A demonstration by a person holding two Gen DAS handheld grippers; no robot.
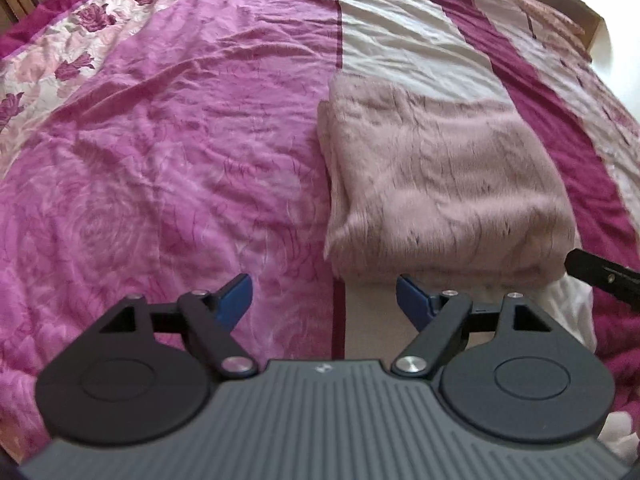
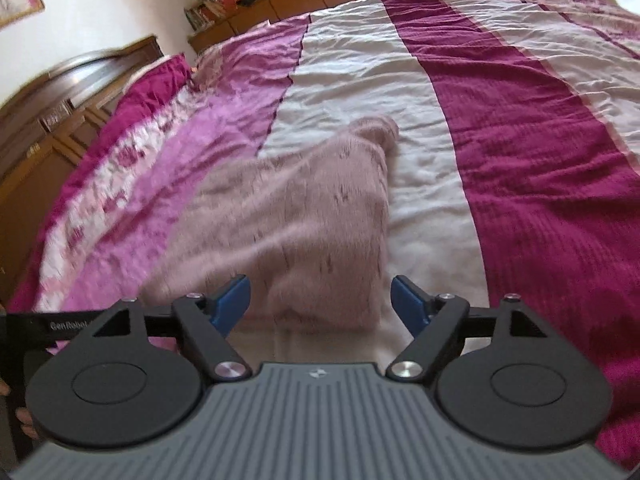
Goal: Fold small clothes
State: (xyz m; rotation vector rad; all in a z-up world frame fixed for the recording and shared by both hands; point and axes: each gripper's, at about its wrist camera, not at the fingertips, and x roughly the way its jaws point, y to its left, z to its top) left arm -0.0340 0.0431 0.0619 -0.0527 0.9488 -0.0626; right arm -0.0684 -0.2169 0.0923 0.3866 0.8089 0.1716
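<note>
1. Two grippers hang over a bed; each camera shows its own blue fingers spread apart with nothing between them.
2. Left gripper [image 1: 324, 298]: jaws wide, pads touching no cloth. Left of it and ahead lies the pink quilt [image 1: 168, 152], rumpled, with a rose-print border at the far left.
3. Ahead and to the right of the left gripper sits the garment [image 1: 440, 184], a fuzzy pale-pink piece folded into a thick block with stacked layers showing along its left and near edges. Its near edge lies just beyond the right fingertip, apart from it.
4. At the right edge of the left view, a black part of the right gripper shows, just beside the garment's near right corner.
5. Right gripper [image 2: 320, 298]: jaws wide, empty. The garment [image 2: 288, 216] lies straight ahead and a little left, its near edge just past the fingertips; whether a pad brushes it I cannot tell.
6. Right of that gripper, the quilt [image 2: 540, 160] runs in white and magenta stripes.
7. Far left in the right view stands wooden furniture [image 2: 52, 120].
</note>
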